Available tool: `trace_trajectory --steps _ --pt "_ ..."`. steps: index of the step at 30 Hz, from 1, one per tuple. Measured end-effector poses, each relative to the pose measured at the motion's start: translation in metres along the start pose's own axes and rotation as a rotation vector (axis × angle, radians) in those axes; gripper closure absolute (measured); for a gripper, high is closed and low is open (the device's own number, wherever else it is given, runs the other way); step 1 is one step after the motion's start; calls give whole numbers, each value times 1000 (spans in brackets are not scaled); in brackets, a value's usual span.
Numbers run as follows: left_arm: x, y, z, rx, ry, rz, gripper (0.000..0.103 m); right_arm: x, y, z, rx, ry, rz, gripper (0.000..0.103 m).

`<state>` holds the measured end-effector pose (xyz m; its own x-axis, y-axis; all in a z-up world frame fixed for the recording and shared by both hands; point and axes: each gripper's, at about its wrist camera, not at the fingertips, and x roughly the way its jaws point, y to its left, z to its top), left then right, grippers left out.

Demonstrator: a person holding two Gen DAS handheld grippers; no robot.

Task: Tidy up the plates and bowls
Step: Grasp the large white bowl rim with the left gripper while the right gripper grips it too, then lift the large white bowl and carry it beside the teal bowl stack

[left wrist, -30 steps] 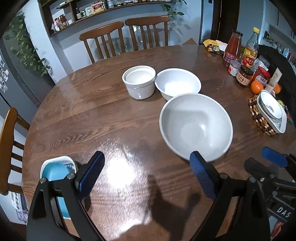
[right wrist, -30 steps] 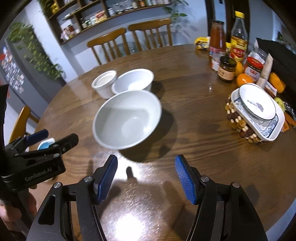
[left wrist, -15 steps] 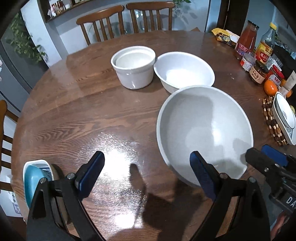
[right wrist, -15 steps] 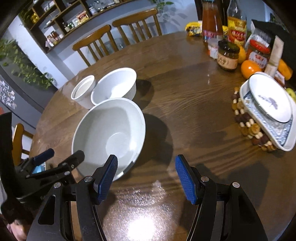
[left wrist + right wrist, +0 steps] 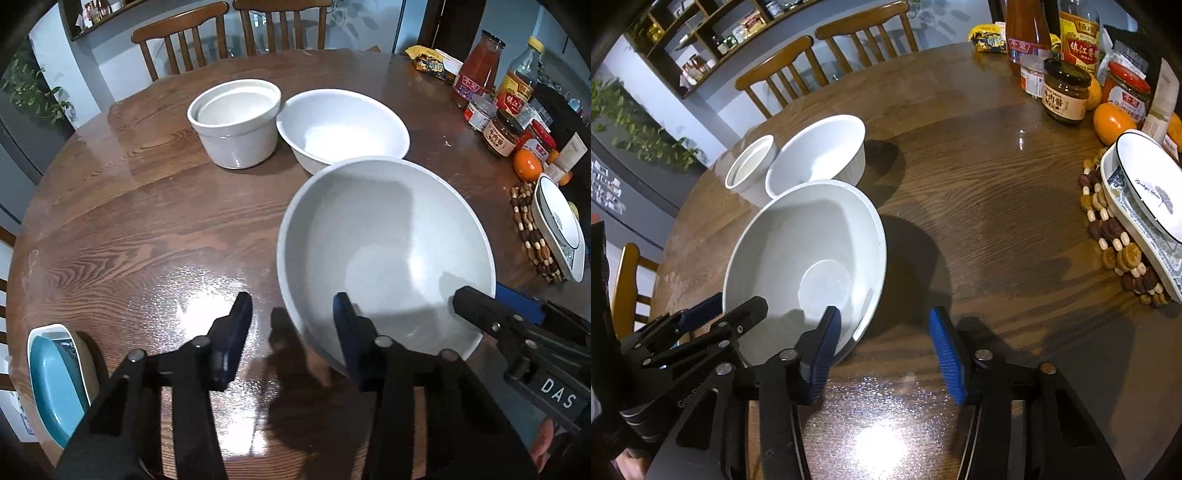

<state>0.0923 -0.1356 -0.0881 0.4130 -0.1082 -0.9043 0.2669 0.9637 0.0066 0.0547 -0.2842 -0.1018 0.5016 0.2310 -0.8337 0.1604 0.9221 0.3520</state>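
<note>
Grippers both pitched steeply down over the near edge of the round wooden table, each straddling the near rim of the big white bowl.

Left gripper: jaws have just been closing, now at a narrowish gap. Rim sits between them, right pad inside the bowl, left pad outside over bare wood. Pads not seen pressing on the rim, so no grip yet.

Right gripper: jaws also just closing, medium gap. Left pad is inside the bowl at the rim's near-right part, right pad outside above the table. Gap visible btwn right pad and the bowl wall; not clamped.

In each wrist view the other gripper's black frame shows at the bowl's opposite side, a bit of a hand at the pic's bottom edge.

Big bowl sits upright, near-centre of table. Far side of it, touching or nearly so: medium white bowl; just left of that a small white pot, the two close together.

Right edge: stacked plates on a beaded trivet, w/ jars, bottles and oranges beyond. Near-left edge: blue dish. Wide bare wood left of the big bowl and btwn it and the trivet. Chairs at far side.
</note>
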Motion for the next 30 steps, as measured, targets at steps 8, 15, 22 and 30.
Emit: trace_trajectory --steps 8,15,22,30 --pt "4 -6 -1 19 16 -23 84 2 4 0 -11 8 20 72" --pt "2 -7 -2 24 -2 -35 87 2 9 -4 -35 2 10 85" --pt "-14 -5 -8 38 -49 -17 87 -4 14 -10 -44 0 10 85" --pt "-33 8 -20 29 -83 -11 88 -17 24 -15 -76 -15 18 85"
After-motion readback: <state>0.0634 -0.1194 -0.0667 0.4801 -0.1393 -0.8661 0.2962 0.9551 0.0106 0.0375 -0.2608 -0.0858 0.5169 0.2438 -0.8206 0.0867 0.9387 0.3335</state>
